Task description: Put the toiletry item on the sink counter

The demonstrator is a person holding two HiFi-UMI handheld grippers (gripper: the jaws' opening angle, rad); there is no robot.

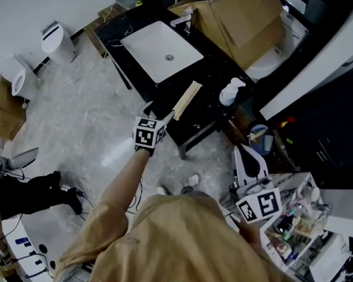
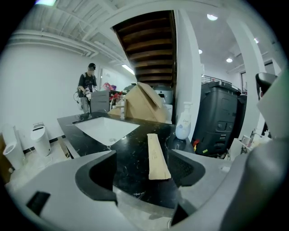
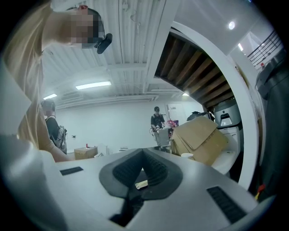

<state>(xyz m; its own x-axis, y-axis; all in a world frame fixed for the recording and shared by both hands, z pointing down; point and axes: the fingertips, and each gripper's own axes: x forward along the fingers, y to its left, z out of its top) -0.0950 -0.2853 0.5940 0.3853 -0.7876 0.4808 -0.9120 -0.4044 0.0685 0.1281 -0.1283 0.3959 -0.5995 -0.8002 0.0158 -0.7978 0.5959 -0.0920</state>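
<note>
The toiletry item is a long tan paper packet lying flat on the black sink counter, right of the white basin. My left gripper hovers just short of the packet's near end, jaws wide open and empty. In the left gripper view the packet lies on the counter beyond the spread jaws of the left gripper, touching neither pad. My right gripper hangs off to the right, away from the counter. In its own view the right gripper has its pads closed together.
A white pump bottle stands at the counter's right end. A cardboard box lies behind the basin. White toilets stand on the floor at left. A cart of small items is at lower right, a black bin beyond the counter.
</note>
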